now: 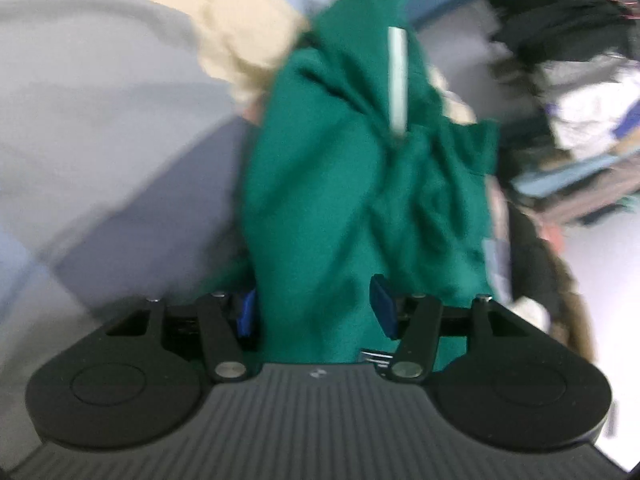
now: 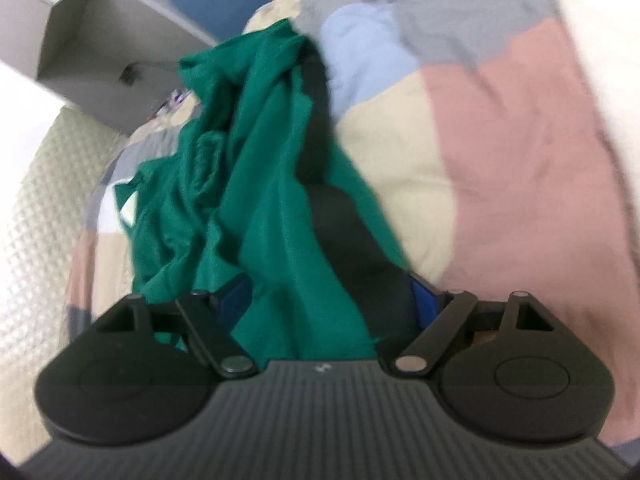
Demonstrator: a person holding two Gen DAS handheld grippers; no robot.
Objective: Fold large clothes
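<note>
Green garment (image 1: 332, 184): big bunched-up piece of green cloth, fills the middle of the left wrist view from top centre down to the fingers. There's a pale strip (image 1: 398, 80) on it, upper middle of the frame; could be a label or a trim, can't tell, it's blurry.

Same garment, other view (image 2: 256, 184): crumpled heap running from upper centre down to the bottom centre of the right wrist frame, lying on a patchwork bedspread (image 2: 500, 140) with pink, cream, light blue and grey blocks.

Left gripper (image 1: 316, 312): fingers partway open, blue pads (image 1: 382, 308) showing on both sides. The green cloth runs right down between them. Whether the pads actually press on it I can't tell; there looks to be slack on the right side.

Right gripper (image 2: 332, 300): fingers spread wide. Cloth drapes through the gap, the pads look clear of it, so it isn't pinched. Left pad mostly hidden under the fabric.

Background, left view: same patchwork cover, cream and grey patches (image 1: 248, 32) in the upper left, and a blurry clutter of clothes (image 1: 580, 100) on the right edge.

Background, right view: grey box-like furniture (image 2: 100, 48) in the upper left, textured white blanket (image 2: 36, 208) along the left edge.
</note>
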